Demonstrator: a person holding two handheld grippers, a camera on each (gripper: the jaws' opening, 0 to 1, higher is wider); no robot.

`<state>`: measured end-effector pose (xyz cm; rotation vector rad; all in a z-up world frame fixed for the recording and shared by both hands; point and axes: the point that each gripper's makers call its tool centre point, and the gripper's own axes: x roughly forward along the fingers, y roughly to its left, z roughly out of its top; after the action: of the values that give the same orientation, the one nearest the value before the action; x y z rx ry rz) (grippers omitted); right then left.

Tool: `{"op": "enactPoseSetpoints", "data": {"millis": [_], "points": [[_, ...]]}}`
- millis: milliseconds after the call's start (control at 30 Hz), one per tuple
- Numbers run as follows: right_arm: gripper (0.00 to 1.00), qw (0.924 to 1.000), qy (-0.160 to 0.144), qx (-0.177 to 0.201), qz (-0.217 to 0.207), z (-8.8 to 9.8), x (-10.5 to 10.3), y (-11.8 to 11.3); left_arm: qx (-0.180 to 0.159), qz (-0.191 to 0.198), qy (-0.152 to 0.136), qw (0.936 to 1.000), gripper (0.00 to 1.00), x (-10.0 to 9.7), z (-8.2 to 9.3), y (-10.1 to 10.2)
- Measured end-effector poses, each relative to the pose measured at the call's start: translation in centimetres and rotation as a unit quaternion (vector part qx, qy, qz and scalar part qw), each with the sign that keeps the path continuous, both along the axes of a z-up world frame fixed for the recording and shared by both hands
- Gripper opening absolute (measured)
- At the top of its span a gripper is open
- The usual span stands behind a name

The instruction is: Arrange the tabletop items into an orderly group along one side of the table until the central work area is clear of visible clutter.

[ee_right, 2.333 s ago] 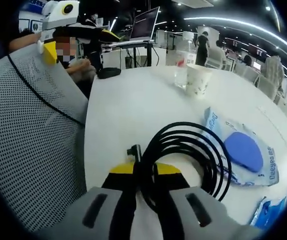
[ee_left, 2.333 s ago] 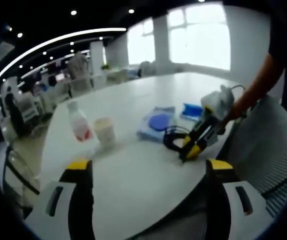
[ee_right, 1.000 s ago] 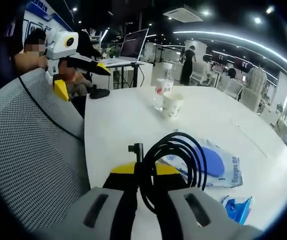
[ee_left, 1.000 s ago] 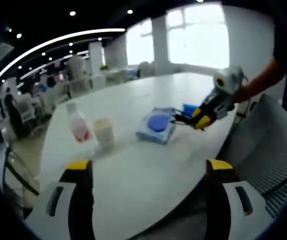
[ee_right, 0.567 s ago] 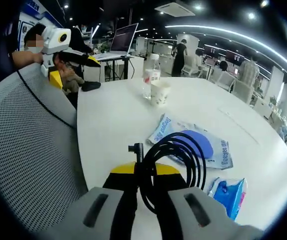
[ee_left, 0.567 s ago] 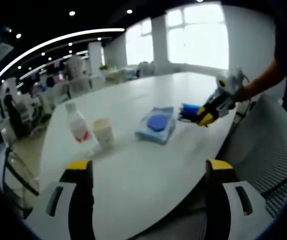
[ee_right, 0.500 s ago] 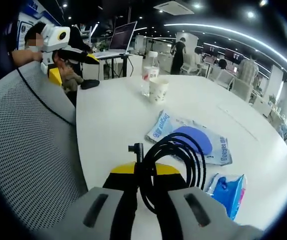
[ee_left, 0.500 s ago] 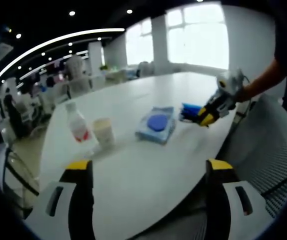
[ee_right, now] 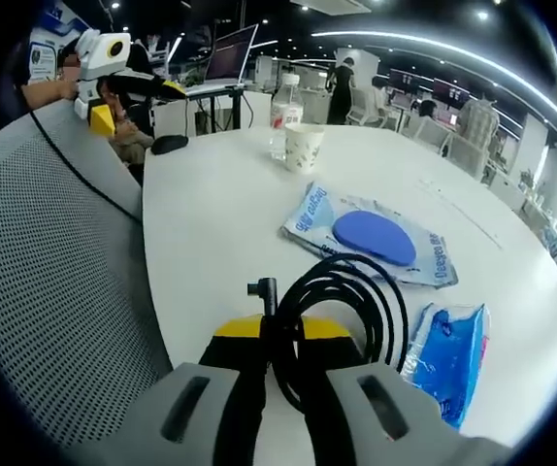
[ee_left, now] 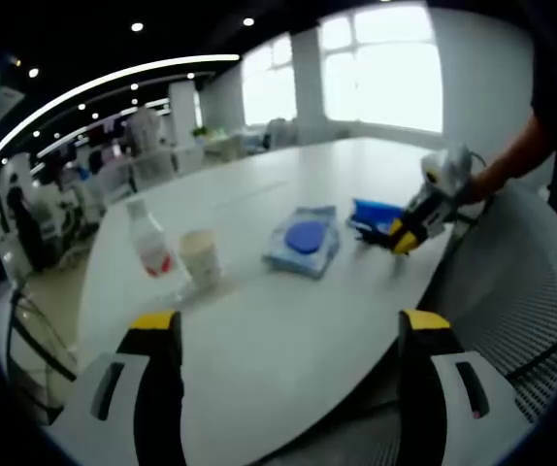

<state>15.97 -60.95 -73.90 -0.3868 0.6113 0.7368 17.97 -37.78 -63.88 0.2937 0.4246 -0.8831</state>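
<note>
My right gripper (ee_right: 278,330) is shut on a coiled black cable (ee_right: 342,309), held low over the white table (ee_right: 220,223) near its edge. A clear pouch with a blue disc (ee_right: 371,238) lies just beyond, and a blue packet (ee_right: 448,359) lies to the right. Farther off stand a paper cup (ee_right: 305,148) and a plastic bottle (ee_right: 283,112). In the left gripper view my left gripper (ee_left: 288,325) is open over the table's near edge, holding nothing. The bottle (ee_left: 147,238), cup (ee_left: 199,257), pouch (ee_left: 303,241) and packet (ee_left: 376,214) lie ahead, with the right gripper (ee_left: 409,228) beside the packet.
A grey mesh chair back (ee_right: 55,272) stands close on the left of the table. A black mouse (ee_right: 170,144) lies at the far corner, with a laptop (ee_right: 225,53) on a desk behind. People and office desks fill the background.
My right gripper has carried the cable away from the table's near part, past the pouch, and lowered it beside the blue packet. My left gripper has stayed open and still.
</note>
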Motion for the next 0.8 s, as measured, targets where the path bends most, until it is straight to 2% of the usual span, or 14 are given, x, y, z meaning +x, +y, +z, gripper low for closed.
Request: {"op": "enactPoseSetpoints", "data": {"millis": [333, 400, 500, 700, 800], "points": [[0.11, 0.9998, 0.02, -0.001, 0.006, -1.6, -0.2, 0.8, 0.003, 0.003, 0.004, 1.0, 0.89, 0.1, -0.1, 0.2], [0.11, 0.9996, 0.028, -0.001, 0.005, -1.8, -0.3, 0.9, 0.009, 0.002, 0.006, 0.9999, 0.89, 0.1, -0.2, 0.2], [0.12, 0.9989, 0.047, 0.003, 0.001, -2.5, -0.6, 1.0, 0.036, -0.005, 0.006, 0.9993, 0.89, -0.1, -0.8, 0.1], [0.13, 0.9986, 0.049, 0.016, -0.008, -2.1, -0.4, 1.3, 0.037, -0.002, 0.007, 0.9993, 0.87, 0.0, -0.6, 0.1], [0.15, 0.9987, 0.045, 0.02, -0.011, -1.6, -0.2, 1.2, 0.048, -0.002, 0.001, 0.9989, 0.87, 0.4, -0.4, -0.1]]}}
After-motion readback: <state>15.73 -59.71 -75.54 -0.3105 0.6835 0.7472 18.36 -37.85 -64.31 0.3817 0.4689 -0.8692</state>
